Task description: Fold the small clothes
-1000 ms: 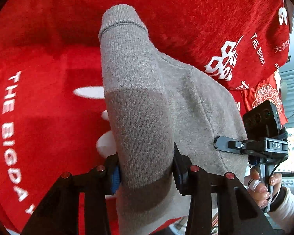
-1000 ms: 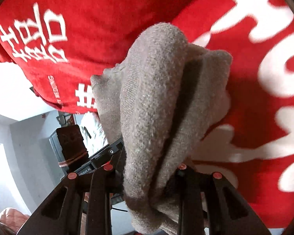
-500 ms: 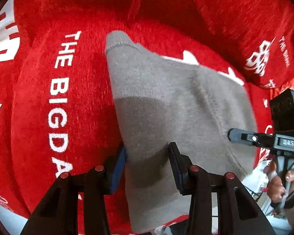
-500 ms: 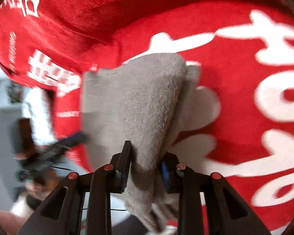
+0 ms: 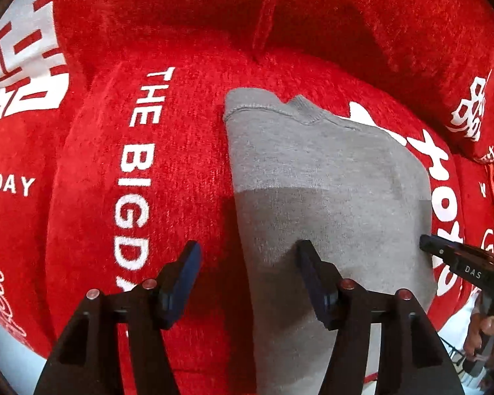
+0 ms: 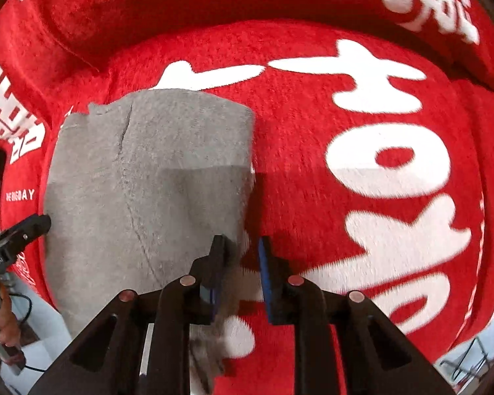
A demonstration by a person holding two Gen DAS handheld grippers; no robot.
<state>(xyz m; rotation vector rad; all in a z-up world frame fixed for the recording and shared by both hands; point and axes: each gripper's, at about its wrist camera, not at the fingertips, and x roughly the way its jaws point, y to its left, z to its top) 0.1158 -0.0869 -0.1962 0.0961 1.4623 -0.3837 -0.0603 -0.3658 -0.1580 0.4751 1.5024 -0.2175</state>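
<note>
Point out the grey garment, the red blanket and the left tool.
grey garment (image 5: 313, 171): left wrist view, middle of the flat knit cloth.
red blanket (image 6: 296, 164): right wrist view, bare red pile beside the garment.
left tool (image 5: 247, 263): left wrist view, midway between its open fingertips.

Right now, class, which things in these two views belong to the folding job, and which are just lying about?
Belonging to the job:
flat grey knitted garment
left gripper, jaws open
right gripper, jaws open

Just lying about:
red plush blanket with white lettering
red plush cushion with white characters
</note>
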